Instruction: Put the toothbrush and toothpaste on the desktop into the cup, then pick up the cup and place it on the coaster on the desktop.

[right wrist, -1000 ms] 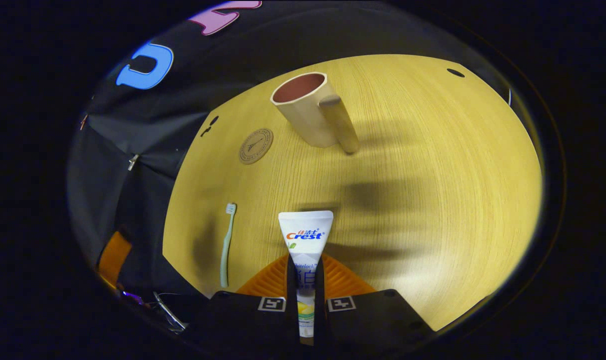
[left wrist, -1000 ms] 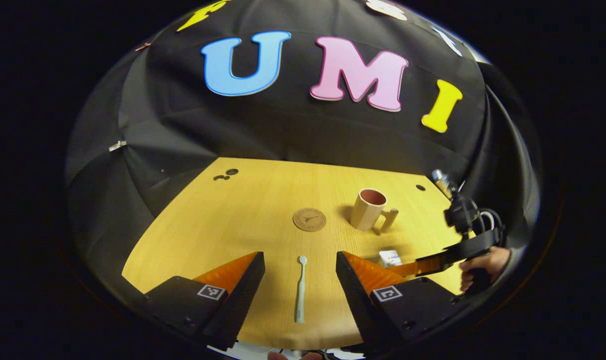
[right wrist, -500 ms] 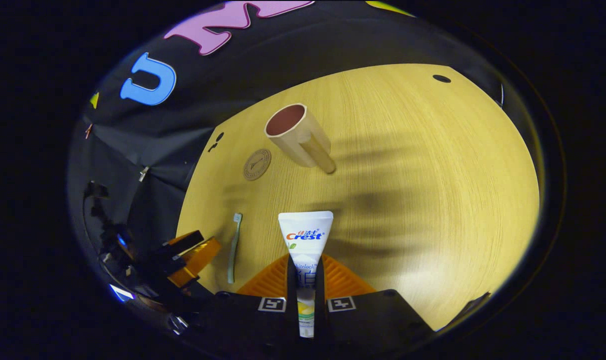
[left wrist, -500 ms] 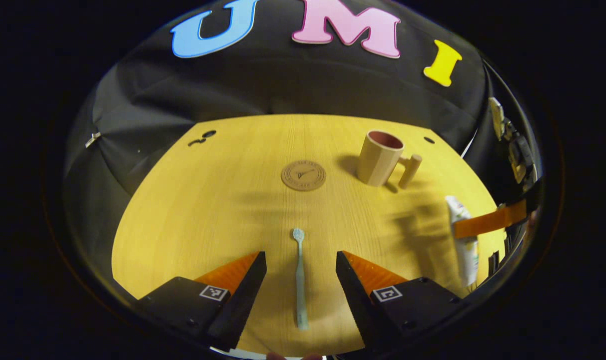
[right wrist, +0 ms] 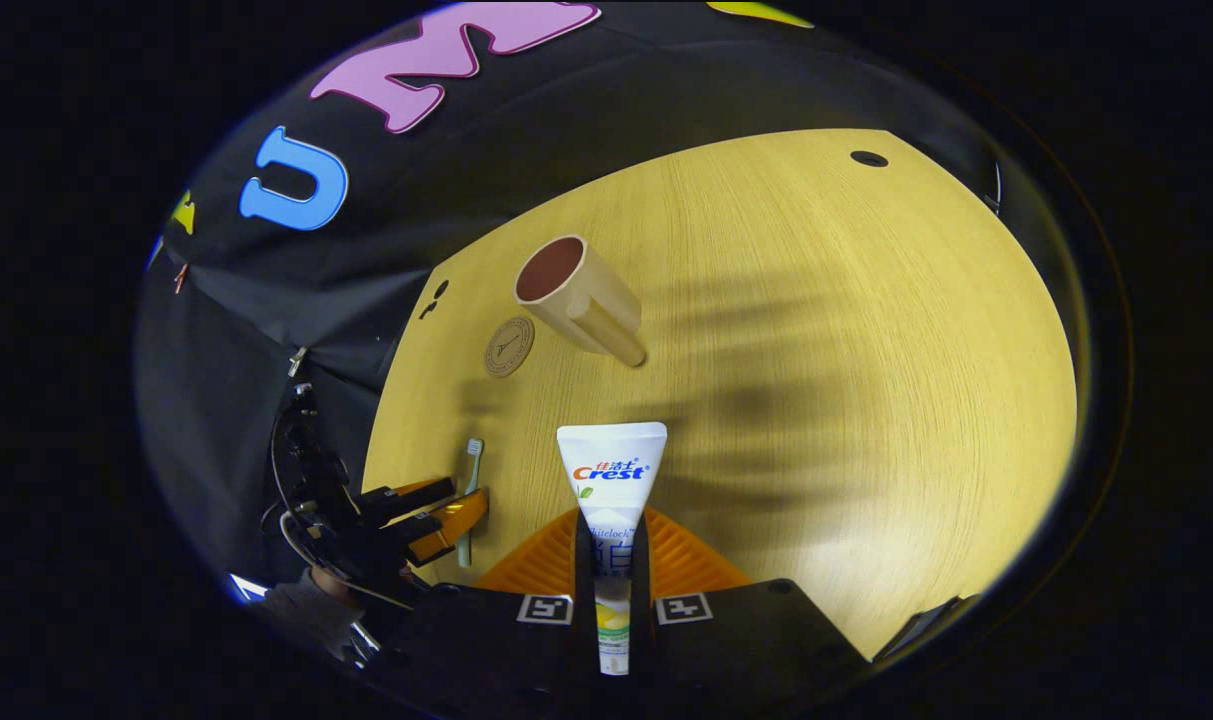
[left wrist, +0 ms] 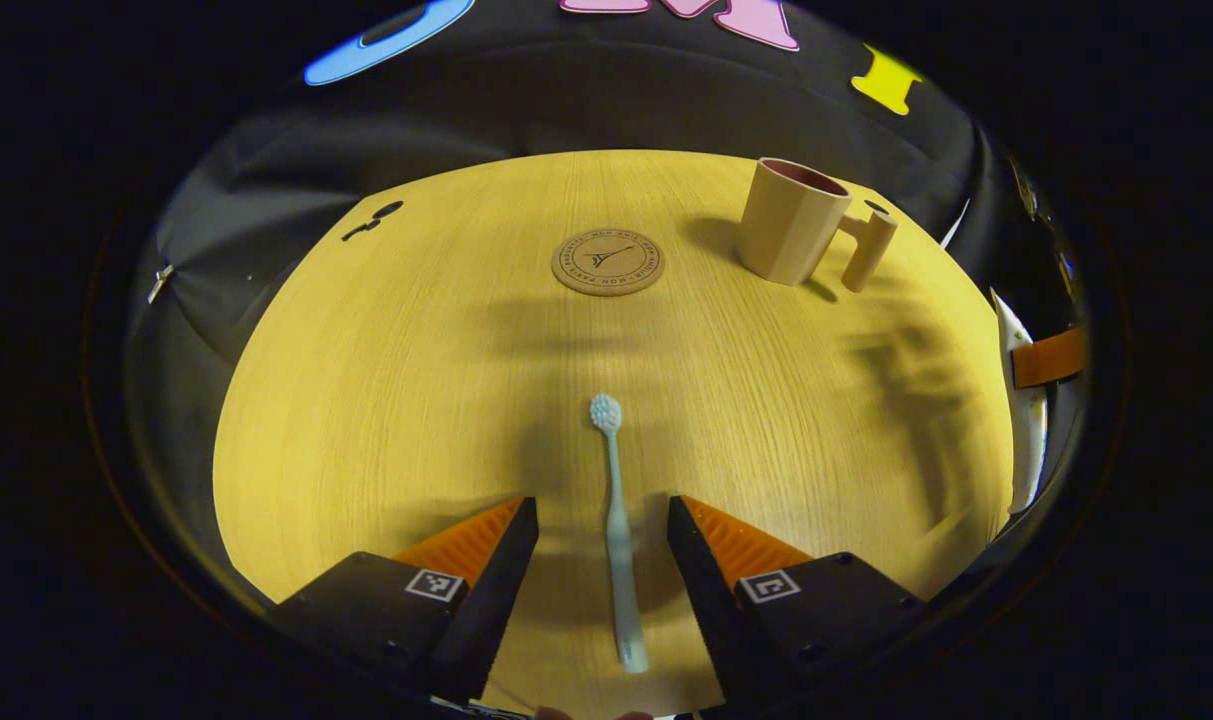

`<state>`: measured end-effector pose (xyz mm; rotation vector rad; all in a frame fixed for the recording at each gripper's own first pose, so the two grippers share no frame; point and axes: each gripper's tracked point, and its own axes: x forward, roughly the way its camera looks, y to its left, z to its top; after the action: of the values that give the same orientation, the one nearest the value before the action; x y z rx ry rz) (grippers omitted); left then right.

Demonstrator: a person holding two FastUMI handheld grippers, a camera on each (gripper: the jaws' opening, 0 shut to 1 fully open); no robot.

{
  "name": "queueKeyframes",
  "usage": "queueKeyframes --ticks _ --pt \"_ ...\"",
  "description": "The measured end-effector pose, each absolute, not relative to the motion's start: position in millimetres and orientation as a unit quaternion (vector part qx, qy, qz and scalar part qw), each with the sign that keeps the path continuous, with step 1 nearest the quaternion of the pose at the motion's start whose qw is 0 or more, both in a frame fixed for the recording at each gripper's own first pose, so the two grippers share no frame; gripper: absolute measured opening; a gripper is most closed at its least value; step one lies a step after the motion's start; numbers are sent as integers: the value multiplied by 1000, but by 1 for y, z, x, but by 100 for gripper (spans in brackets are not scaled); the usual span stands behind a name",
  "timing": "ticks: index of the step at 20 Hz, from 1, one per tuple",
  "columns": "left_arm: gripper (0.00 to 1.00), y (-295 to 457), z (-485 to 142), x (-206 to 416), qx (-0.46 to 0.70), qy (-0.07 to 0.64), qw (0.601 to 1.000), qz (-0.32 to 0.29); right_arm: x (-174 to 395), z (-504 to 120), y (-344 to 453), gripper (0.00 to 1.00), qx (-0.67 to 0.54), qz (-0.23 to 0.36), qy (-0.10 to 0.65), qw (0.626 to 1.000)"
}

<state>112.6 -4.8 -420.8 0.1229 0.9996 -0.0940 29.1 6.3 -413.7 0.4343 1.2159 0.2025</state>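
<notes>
Toothpaste (right wrist: 611, 470), flat-crimped tube, pinched by right hand-held gripper (right wrist: 612, 560); left hand-held gripper (left wrist: 602, 560) spread.

On the bench (left wrist: 386, 380), the coaster (left wrist: 607, 262) lies just left of the cup (left wrist: 792, 220), whose handle points away from it. Nearer than the coaster, the toothbrush (left wrist: 617, 530) lies flat between the left gripper (left wrist: 602, 560) fingers, head toward the coaster. The toothpaste (right wrist: 609, 500) stands raised above the bench, nearer than the cup.
</notes>
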Motion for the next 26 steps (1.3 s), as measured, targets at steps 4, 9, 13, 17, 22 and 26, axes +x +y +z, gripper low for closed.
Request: queueKeyframes --ticks 4,9,13,17,22,26 --pt "79 -6 -423 111 61 495 865 -52 32 -410 0 15 211 92 563 794" --pt "18 -4 -422 108 48 506 861 -35 35 -409 -4 15 216 92 556 797" --pt "7 -9 -420 107 50 485 871 -52 36 -404 -5 15 219 93 545 804" --pt "6 -25 -394 113 28 441 895 -60 44 -390 -3 15 237 101 516 817" --pt "6 -48 -324 122 -54 354 932 -61 81 -334 8 15 234 143 429 861" --pt "6 -69 -259 122 -101 272 954 -71 130 -281 19 15 230 189 338 893"
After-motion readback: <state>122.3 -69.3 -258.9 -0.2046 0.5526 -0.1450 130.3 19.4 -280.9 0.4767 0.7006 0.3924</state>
